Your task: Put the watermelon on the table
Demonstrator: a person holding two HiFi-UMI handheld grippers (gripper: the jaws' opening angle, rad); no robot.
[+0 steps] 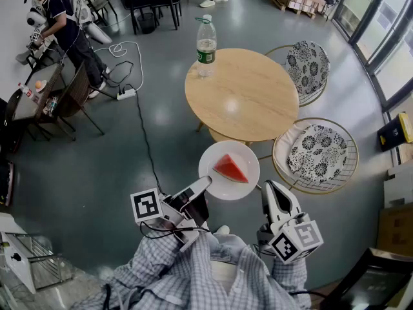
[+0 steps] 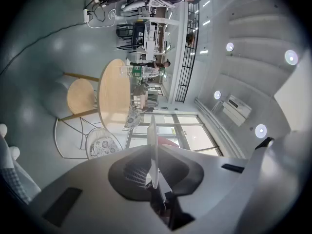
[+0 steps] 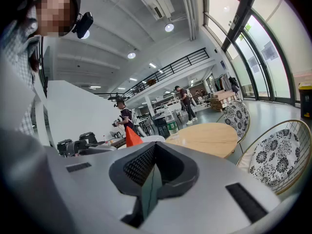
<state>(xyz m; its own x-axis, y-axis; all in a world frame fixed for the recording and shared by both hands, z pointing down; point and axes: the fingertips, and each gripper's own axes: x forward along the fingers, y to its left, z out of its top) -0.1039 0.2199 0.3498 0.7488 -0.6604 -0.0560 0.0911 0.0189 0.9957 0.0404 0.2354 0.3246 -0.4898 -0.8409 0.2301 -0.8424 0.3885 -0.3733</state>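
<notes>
A red watermelon slice (image 1: pixel 230 168) lies on a white plate (image 1: pixel 213 157) held in the air just before the round wooden table (image 1: pixel 248 92). My left gripper (image 1: pixel 205 183) is shut on the plate's near-left rim. In the left gripper view the plate (image 2: pixel 153 150) stands edge-on between the jaws of my left gripper (image 2: pixel 154 173), with a bit of the watermelon (image 2: pixel 168 142) to its right. My right gripper (image 1: pixel 271 190) hangs just right of the plate, shut and holding nothing. In the right gripper view the watermelon (image 3: pixel 130 136) shows beyond my right gripper (image 3: pixel 148 179).
A water bottle (image 1: pixel 206 37) stands at the table's far left edge. Two wire chairs with floral cushions (image 1: pixel 315 154) (image 1: pixel 306 66) stand to the right of the table. A black cable (image 1: pixel 145 141) crosses the floor at left. A person (image 1: pixel 64 24) works at the far left.
</notes>
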